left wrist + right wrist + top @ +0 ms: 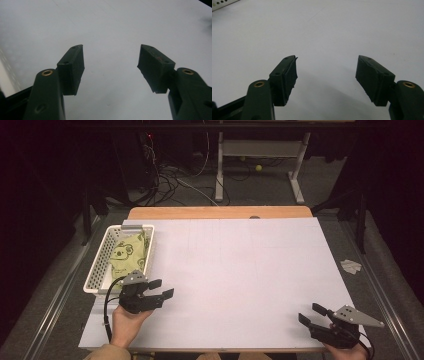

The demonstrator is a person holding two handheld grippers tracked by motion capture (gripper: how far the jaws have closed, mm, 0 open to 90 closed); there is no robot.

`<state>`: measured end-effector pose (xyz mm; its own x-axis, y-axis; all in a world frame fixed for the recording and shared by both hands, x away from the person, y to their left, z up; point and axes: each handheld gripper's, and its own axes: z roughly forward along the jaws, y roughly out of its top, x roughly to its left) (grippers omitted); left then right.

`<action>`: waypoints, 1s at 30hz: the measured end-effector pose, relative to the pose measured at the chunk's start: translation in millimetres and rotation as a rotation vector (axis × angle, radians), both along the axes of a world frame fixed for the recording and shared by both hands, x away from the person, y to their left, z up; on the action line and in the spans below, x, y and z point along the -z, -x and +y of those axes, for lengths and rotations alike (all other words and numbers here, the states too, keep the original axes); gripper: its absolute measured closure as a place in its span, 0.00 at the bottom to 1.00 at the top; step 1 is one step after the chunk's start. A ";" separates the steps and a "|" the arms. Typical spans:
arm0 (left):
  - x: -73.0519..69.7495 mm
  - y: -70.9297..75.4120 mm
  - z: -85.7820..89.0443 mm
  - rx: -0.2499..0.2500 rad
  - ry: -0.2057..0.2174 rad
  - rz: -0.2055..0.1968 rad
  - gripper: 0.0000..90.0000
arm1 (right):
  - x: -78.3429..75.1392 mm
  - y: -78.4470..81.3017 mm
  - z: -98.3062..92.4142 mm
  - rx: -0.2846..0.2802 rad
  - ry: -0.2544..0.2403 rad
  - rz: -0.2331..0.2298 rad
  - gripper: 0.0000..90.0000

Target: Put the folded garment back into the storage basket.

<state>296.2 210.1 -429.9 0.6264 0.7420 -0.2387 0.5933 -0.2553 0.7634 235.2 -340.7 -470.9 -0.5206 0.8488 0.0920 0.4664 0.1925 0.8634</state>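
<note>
At the left edge of the frame in the high view, a white slotted basket sat on the pale sheet, and inside it lay a green packet printed with a koala face, resting slack against the basket's right wall. That packet was the nearest thing to the left gripper, which hovered just below and right of the basket with its jaws apart and nothing between them; in the left gripper view the two black pads framed only bare white surface. The right gripper, at the lower right of the frame and well apart from the basket, likewise had its jaws spread wide over empty sheet, as the right gripper view confirmed. Judged by its crumpled look, the packet was probably light, soft and pliable, with a film skin that could slip or buckle under pinching; a hold on a flat margin or folded edge near its top seemed safer than squeezing the middle, and the basket walls would crowd the approach. The white table cover looked smooth, matte and level, over a wooden tabletop that showed at the far edge. Beyond it the room was dim, with cables tangled on a grey floor at upper left, a white desk frame at upper centre, and a small yellow ball beneath it.
</note>
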 end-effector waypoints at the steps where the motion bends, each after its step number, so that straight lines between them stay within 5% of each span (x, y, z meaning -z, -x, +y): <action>1: 0.3 1.0 0.6 0.001 -0.003 -0.003 0.39 | 0.0 0.0 0.0 0.001 0.000 0.001 0.38; 30: 15.4 25.6 28.0 -0.034 0.008 -0.030 0.39 | -0.3 0.2 0.7 0.002 0.010 -0.004 0.38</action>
